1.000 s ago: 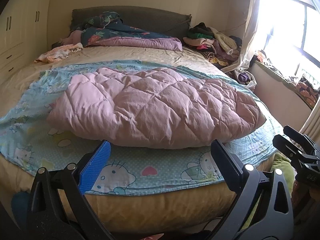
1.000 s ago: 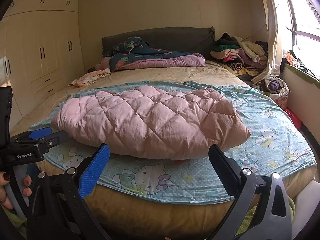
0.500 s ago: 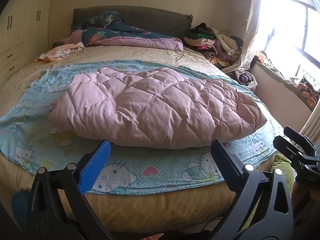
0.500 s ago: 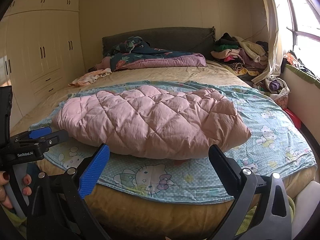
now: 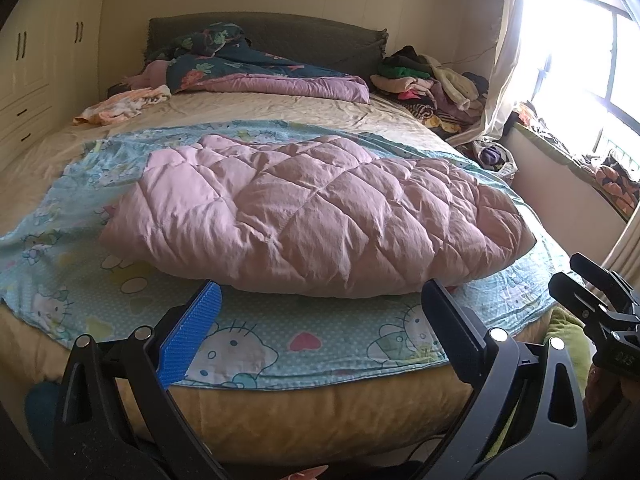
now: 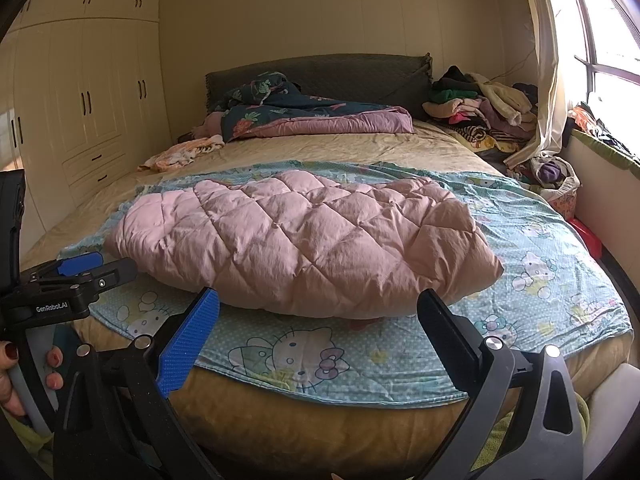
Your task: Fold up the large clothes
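Observation:
A pink quilted padded garment [image 5: 320,216] lies folded in a flat bundle on a light blue cartoon-print sheet [image 5: 280,332] spread over the bed; it also shows in the right wrist view [image 6: 304,240]. My left gripper [image 5: 320,300] is open and empty, held off the bed's near edge in front of the bundle. My right gripper [image 6: 318,308] is open and empty, also short of the bundle. Each gripper shows at the side of the other's view: the right one [image 5: 592,308] and the left one [image 6: 80,276].
A dark floral duvet [image 6: 304,116] lies by the headboard. A pile of clothes [image 6: 484,108] fills the far right corner. A small garment [image 6: 180,154] lies at far left. Wardrobes [image 6: 80,120] line the left wall; a window sill [image 5: 580,168] runs at right.
Both views have shifted only slightly; the bundle sits a touch more to the right in the left wrist view. Both grippers stay open and empty.

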The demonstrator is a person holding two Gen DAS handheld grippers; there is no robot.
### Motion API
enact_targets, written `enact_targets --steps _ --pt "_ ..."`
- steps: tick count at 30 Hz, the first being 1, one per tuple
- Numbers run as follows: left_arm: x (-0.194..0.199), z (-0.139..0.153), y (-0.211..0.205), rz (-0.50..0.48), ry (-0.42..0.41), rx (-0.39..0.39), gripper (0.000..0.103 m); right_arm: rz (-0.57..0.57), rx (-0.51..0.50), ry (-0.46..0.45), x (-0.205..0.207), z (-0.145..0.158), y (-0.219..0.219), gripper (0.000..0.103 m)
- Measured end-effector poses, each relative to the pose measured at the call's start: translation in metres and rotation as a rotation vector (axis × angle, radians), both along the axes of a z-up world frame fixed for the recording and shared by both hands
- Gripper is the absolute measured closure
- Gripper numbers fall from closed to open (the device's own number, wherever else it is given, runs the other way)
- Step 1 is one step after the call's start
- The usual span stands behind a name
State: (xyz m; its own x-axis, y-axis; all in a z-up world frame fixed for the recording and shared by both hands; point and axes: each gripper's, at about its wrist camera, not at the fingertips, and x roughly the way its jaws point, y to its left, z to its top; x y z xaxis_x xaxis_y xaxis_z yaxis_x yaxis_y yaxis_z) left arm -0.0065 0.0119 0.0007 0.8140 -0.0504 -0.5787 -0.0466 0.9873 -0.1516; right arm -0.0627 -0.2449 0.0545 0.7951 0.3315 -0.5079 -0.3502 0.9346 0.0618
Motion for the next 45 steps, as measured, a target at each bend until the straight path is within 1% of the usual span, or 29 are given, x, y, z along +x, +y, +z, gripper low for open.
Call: enact_targets --steps 27,33,37,40,42,44,45 --pt "0.0 -0.002 -0.001 -0.001 0.011 -0.002 0.009 0.001 -0.004 0.0 0.0 0.0 0.001 0.004" --pt "0.001 -0.006 -0.001 -0.014 0.031 -0.016 0.009 -0.005 -0.013 0.008 0.0 -0.002 -0.001 0.004" --pt "0.004 -0.009 0.004 -0.002 0.062 -0.035 0.009 -0.033 -0.013 0.015 0.002 -0.002 -0.01 0.004" --pt "0.004 -0.008 0.012 0.026 0.065 -0.051 0.009 -0.072 0.0 0.026 0.006 -0.003 -0.024 0.004" --pt "0.005 -0.01 0.022 0.058 0.079 -0.074 0.009 -0.125 0.018 0.035 0.009 -0.004 -0.041 0.004" --pt "0.006 -0.01 0.032 0.091 0.078 -0.075 0.009 -0.186 0.034 0.046 0.013 -0.007 -0.061 0.004" --pt "0.008 -0.011 0.043 0.121 0.078 -0.081 0.009 -0.23 0.044 0.052 0.016 -0.009 -0.078 0.004"
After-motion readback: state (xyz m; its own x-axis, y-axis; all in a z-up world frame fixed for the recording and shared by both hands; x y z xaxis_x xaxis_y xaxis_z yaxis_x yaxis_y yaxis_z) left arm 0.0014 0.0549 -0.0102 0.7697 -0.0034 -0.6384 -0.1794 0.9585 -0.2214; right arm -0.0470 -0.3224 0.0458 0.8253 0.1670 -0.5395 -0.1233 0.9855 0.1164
